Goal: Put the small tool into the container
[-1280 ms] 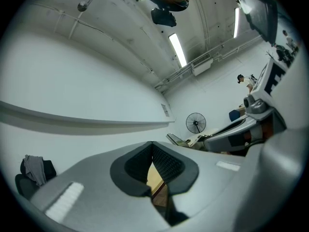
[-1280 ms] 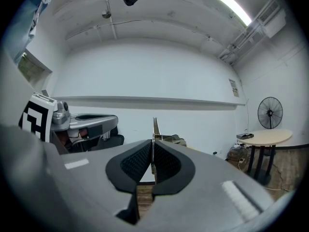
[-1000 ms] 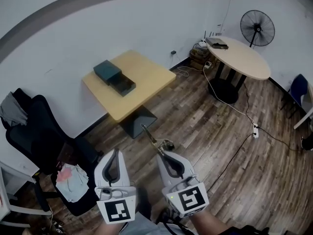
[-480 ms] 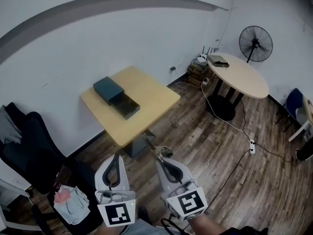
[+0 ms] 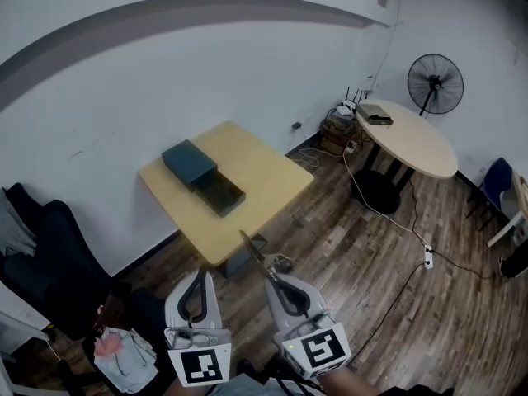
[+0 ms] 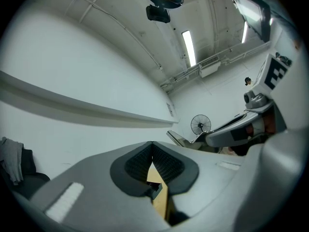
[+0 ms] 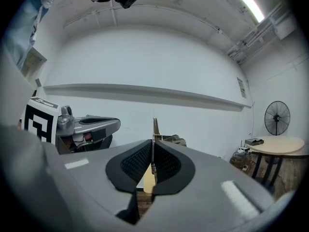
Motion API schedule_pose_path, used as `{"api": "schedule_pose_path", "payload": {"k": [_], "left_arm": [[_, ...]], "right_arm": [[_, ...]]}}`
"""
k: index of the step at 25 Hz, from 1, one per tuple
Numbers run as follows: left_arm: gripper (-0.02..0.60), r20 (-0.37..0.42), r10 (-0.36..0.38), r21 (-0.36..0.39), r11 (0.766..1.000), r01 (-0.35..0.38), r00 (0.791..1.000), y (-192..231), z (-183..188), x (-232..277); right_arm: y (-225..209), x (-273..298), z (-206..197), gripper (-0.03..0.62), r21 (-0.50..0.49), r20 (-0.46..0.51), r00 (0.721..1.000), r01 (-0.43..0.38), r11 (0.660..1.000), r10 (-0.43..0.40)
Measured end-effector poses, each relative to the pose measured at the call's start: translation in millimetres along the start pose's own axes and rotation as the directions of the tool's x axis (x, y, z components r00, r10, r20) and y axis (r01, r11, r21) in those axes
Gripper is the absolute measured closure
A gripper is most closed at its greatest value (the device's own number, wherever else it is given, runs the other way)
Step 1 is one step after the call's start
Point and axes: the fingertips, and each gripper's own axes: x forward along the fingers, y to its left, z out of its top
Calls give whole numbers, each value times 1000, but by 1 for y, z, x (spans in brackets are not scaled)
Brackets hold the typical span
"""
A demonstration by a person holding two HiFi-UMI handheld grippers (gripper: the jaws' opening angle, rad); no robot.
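- Right gripper [image 5: 275,279]: jaws closed on the small tool [image 5: 252,250], a thin metal piece jutting forward past the tips.
- Left gripper [image 5: 198,277]: jaws closed tip to tip, nothing between them.
- Container [image 5: 204,176]: dark box on the square table [image 5: 264,172], well ahead of both grippers.

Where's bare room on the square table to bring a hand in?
Bare: the right half of the table, from the container out to the corner toward the round table. Tight: the thin strip between the container and the table's left near edge, with the chair off that side.
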Motion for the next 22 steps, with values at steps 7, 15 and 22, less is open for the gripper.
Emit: {"api": "schedule_pose_path", "payload": {"k": [7,15,22], "left_arm": [[569,-29,-21,0,1000,21,999,1,-15,24],[569,-72,-12,12,1000,13,997,4,-33,63],[569,-113,16,44,999,-11,994,7,-48,113]], "right_arm": [[-21,19,-10,588,23,-20,999,30,999,-29],[-55,52,-24,588,66,-36,999,30,997,-28],[-92,92,-33,588,94,-54,999,-3,996,8]]}}
